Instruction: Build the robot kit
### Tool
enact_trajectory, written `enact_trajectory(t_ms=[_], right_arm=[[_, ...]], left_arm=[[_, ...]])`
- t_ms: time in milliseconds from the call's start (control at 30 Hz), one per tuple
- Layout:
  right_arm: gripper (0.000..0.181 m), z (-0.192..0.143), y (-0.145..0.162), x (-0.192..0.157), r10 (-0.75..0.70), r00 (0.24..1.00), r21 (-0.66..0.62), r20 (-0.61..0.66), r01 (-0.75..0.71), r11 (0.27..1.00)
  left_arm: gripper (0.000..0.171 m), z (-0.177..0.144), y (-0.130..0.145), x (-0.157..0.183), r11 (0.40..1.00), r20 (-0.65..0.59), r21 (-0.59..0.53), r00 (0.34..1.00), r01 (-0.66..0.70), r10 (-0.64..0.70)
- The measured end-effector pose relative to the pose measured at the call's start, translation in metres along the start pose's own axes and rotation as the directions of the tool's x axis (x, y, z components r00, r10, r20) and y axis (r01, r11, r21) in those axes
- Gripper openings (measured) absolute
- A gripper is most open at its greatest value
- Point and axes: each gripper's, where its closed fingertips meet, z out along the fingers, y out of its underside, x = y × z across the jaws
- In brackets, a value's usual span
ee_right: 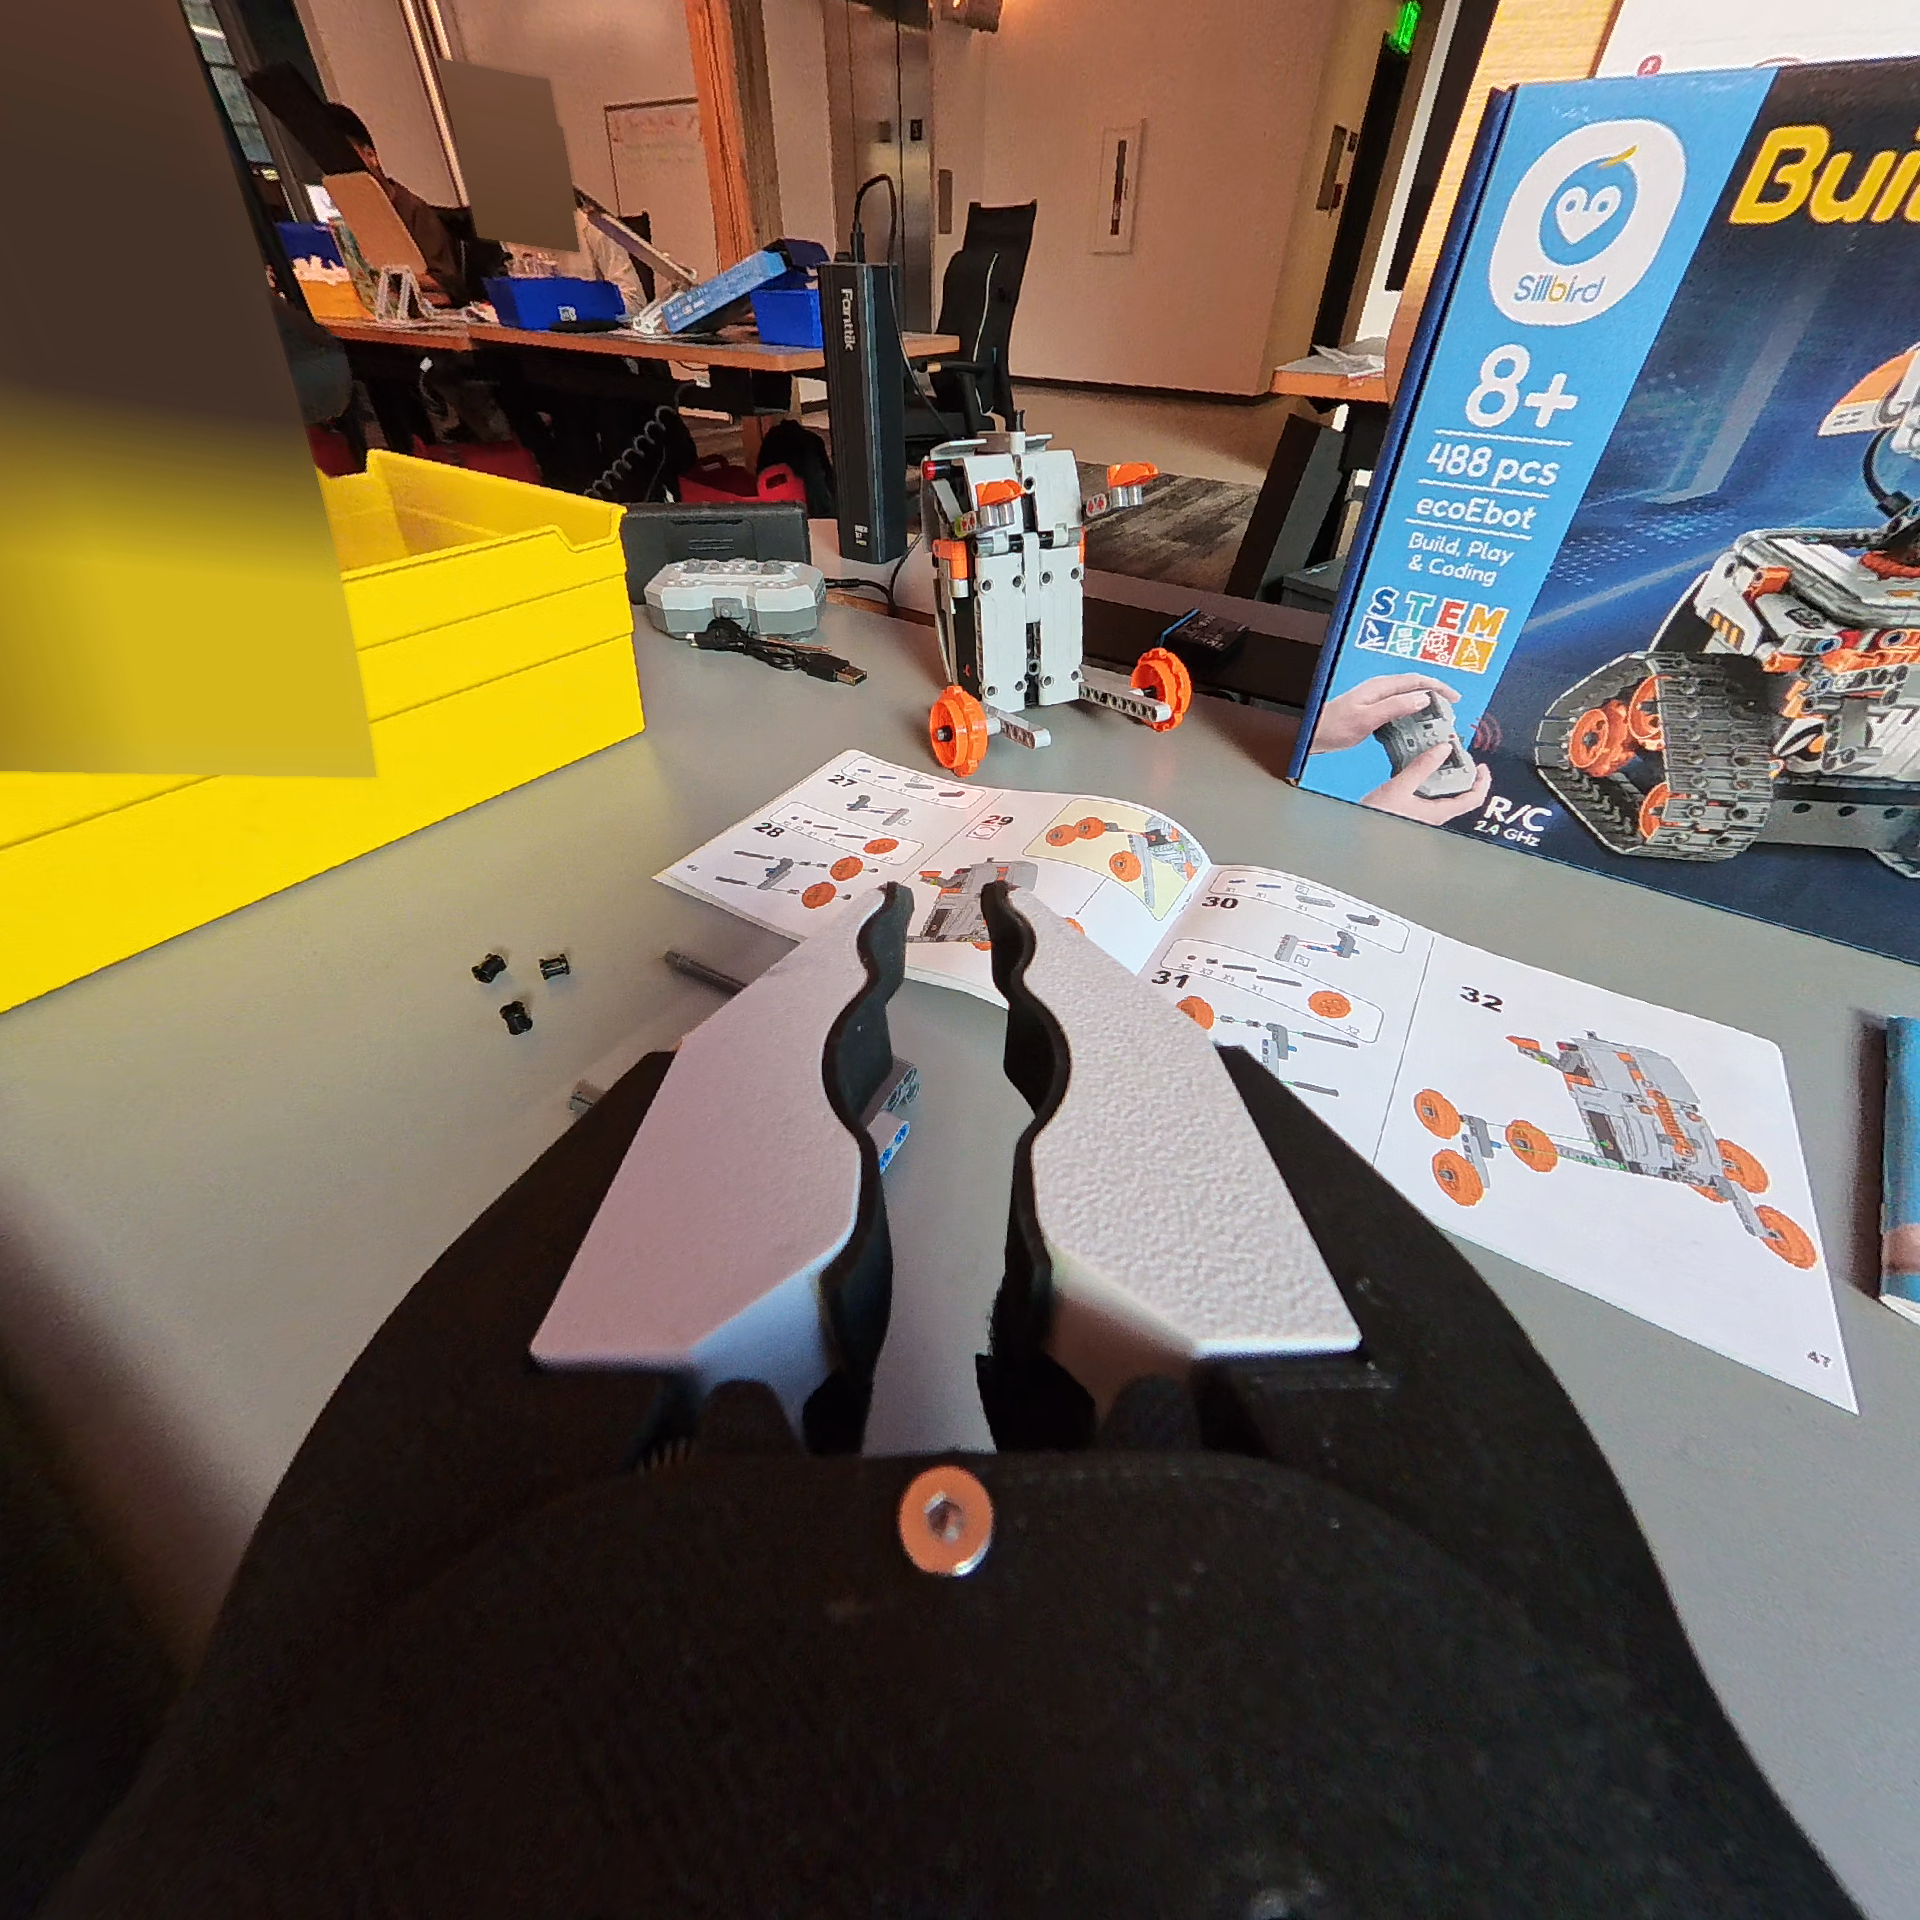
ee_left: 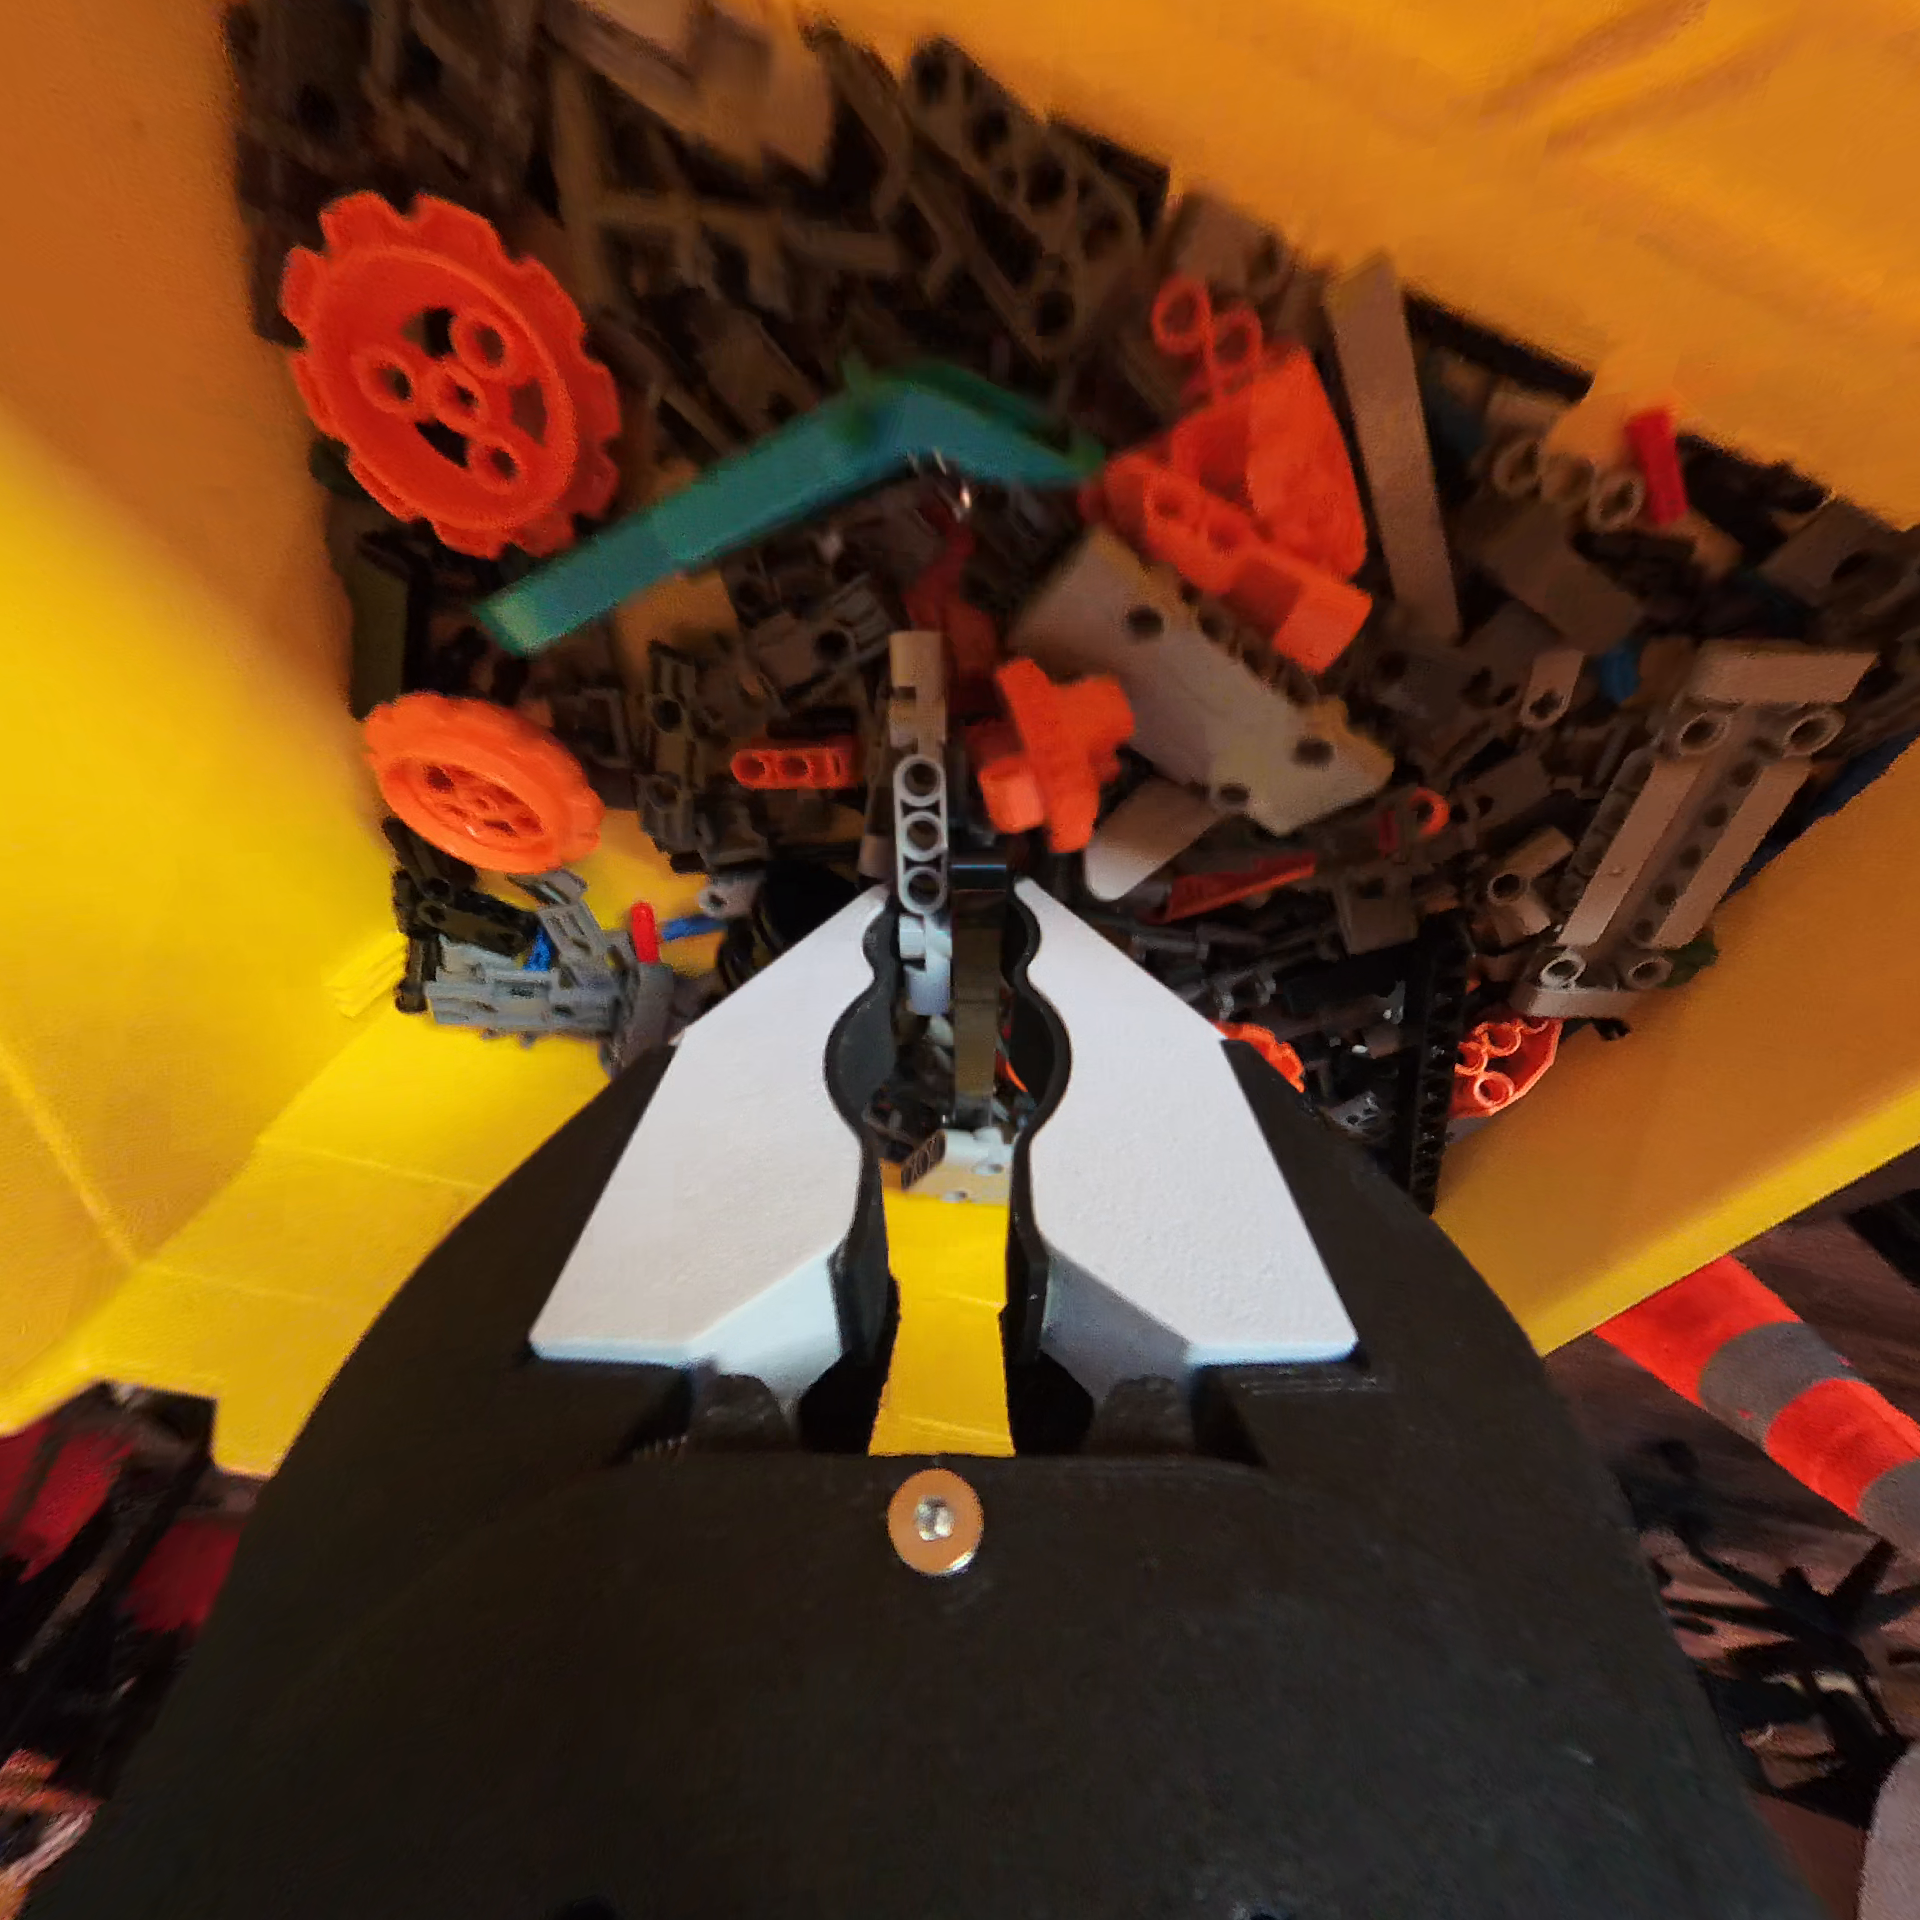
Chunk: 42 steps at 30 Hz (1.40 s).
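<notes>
Both claws looked the same: the left claw (ee_left: pixel 951 894) and right claw (ee_right: pixel 948 896) had chunky black printed bodies, white textured finger plates, wavy black inner pads and one silver screw.

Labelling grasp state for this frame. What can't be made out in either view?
- Left wrist view: whether the left tool truly clamps the light grey beam; its lower end is hidden between the fingers.
- Left wrist view: parts at the far end of the yellow bin are motion-blurred.
- Right wrist view: the small grey piece is mostly hidden under the right tool.
- Right wrist view: a mosaic patch covers the upper left.
</notes>
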Motion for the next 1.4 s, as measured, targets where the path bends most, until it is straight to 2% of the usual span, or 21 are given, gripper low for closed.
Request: enact_trajectory(t_ms=[100,267,300,333,367,433,500,567,633,733,767,833,900,967,1100,1267,1333,1367,1400], right_arm=[[0.014,0.000,0.000,0.001,-0.001,1.000,0.001,-0.003,0.001,1.000],[0.014,-0.002,-0.001,0.002,0.009,1.000,0.011,-0.006,-0.009,1.000],[0.014,-0.002,-0.002,0.001,0.011,1.000,0.013,-0.003,-0.011,1.000],[0.014,-0.002,-0.002,0.001,0.012,1.000,0.014,0.000,-0.012,1.000],[0.014,-0.002,-0.002,0.000,0.011,1.000,0.015,0.004,-0.011,1.000],[0.014,-0.002,-0.002,-0.002,0.007,1.000,0.014,0.012,-0.007,1.000],[0.014,-0.001,-0.001,-0.003,0.003,1.000,0.007,0.018,-0.003,1.000],[0.014,0.000,-0.001,-0.004,-0.002,1.000,0.003,0.018,0.002,1.000],[0.014,-0.001,-0.001,-0.004,-0.005,1.000,0.004,0.014,0.005,1.000],[0.014,-0.002,-0.002,-0.003,0.003,1.000,0.010,0.010,-0.003,1.000],[0.014,-0.003,-0.002,-0.003,0.007,1.000,0.013,0.008,-0.007,1.000],[0.014,-0.003,-0.002,-0.002,0.014,1.000,0.017,0.005,-0.014,1.000],[0.014,-0.004,-0.003,-0.001,0.023,1.000,0.021,0.005,-0.023,1.000],[0.014,-0.004,-0.003,0.000,0.028,1.000,0.025,0.004,-0.028,0.999],[0.014,-0.004,-0.002,0.001,0.035,0.999,0.023,0.005,-0.036,0.999],[0.014,-0.004,-0.002,0.002,0.042,0.999,0.021,0.001,-0.042,0.999],[0.014,-0.004,-0.002,0.002,0.048,0.999,0.023,0.003,-0.048,0.999],[0.014,-0.004,-0.002,0.002,0.050,0.999,0.023,0.005,-0.050,0.998],[0.014,-0.004,-0.002,0.002,0.050,0.999,0.025,0.007,-0.051,0.998]], left_arm=[[0.014,-0.009,-0.024,-0.006,0.998,-0.070,0.064,0.997,0.031,-0.026],[0.016,-0.021,-0.050,-0.024,0.983,-0.088,0.171,0.995,0.066,-0.052],[0.032,-0.026,-0.049,-0.029,0.978,-0.082,0.187,0.994,0.091,-0.077],[0.050,-0.033,-0.046,-0.033,0.973,-0.081,0.196,0.991,0.121,-0.107],[0.058,-0.038,-0.039,-0.029,0.971,-0.114,0.194,0.986,0.138,-0.118],[0.060,-0.045,-0.019,-0.013,0.977,-0.198,0.162,0.974,0.139,-0.106],[0.065,-0.040,0.005,-0.003,0.987,-0.214,0.095,0.971,0.131,-0.108],[0.067,-0.030,0.021,0.007,0.992,-0.205,0.048,0.973,0.119,-0.106],[0.082,-0.017,0.030,0.019,0.995,-0.211,0.003,0.973,0.100,-0.097],[0.100,0.009,0.045,0.012,0.990,-0.078,-0.112,0.993,0.082,-0.091],[0.101,0.016,0.045,0.018,0.990,-0.097,-0.126,0.992,0.064,-0.077],[0.083,0.019,0.039,0.021,0.993,-0.100,-0.105,0.993,0.057,-0.068],[0.030,0.015,0.036,0.018,0.995,-0.088,-0.093,0.996,0.019,-0.027],[0.007,0.013,0.030,0.004,0.998,-0.038,-0.069,0.999,-0.012,0.009],[0.006,0.004,0.016,-0.021,0.998,-0.042,-0.045,0.998,0.041,-0.043],[0.008,-0.016,-0.017,-0.050,0.985,-0.036,0.123,0.992,0.122,-0.119],[0.058,-0.019,-0.017,-0.045,0.979,-0.088,0.125,0.984,0.163,-0.153],[0.070,-0.018,-0.008,-0.037,0.982,-0.121,0.081,0.980,0.170,-0.160],[0.064,-0.017,0.003,-0.029,0.987,-0.143,0.038,0.979,0.155,-0.148]])
